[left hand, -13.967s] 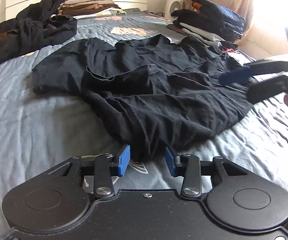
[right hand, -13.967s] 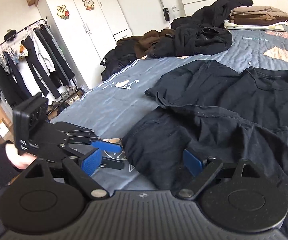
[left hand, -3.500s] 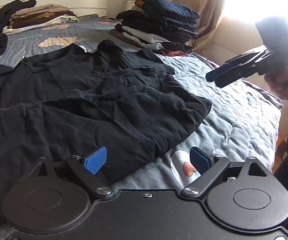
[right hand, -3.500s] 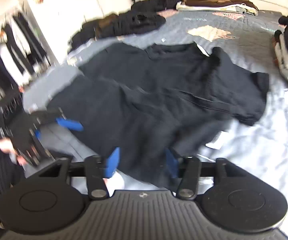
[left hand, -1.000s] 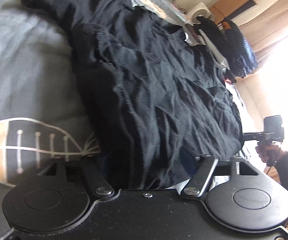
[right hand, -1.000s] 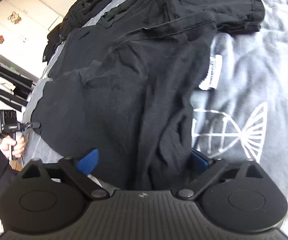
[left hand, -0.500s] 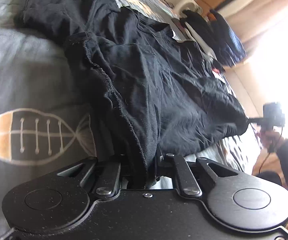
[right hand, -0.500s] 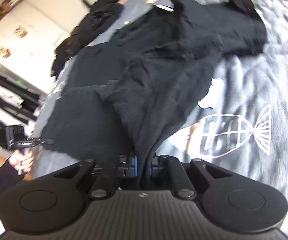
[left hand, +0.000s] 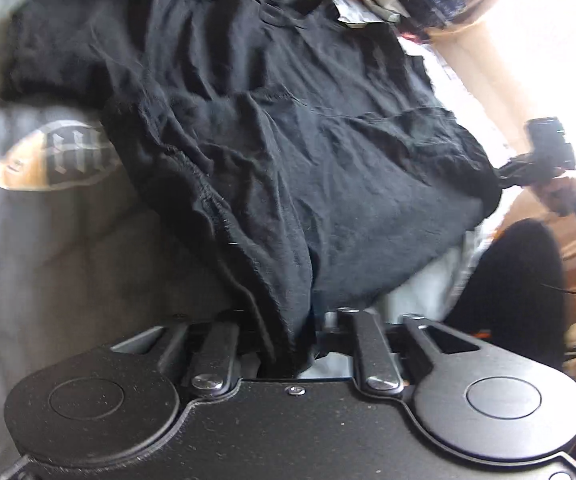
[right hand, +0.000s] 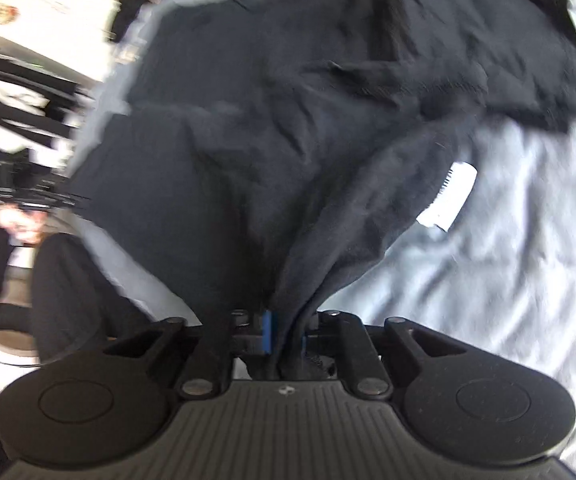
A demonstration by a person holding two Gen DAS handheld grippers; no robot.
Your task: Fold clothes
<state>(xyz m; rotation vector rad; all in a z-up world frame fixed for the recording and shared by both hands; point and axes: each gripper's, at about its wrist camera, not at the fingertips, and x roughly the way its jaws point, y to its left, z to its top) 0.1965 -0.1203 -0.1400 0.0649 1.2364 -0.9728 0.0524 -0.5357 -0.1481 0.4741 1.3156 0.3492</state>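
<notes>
Black T-shirt (left hand: 288, 152): soft matt knit cloth, creased, raw-looking stitched hem, faint lint. White care label (right hand: 450, 196) at 3 o'clock of shirt: thin papery fabric. Bedspread (left hand: 48, 240): grey quilted cloth, matt, puckered, printed fish motif at 9 o'clock. Left gripper (left hand: 288, 340): matt black grainy plastic, shiny metal pivot screws. Right gripper (right hand: 284, 336): ribbed matt black plastic, blue smooth pad.

Black shirt (left hand: 288, 152) drapes across bed centre; bare quilt (right hand: 508, 260) beside it passable.
</notes>
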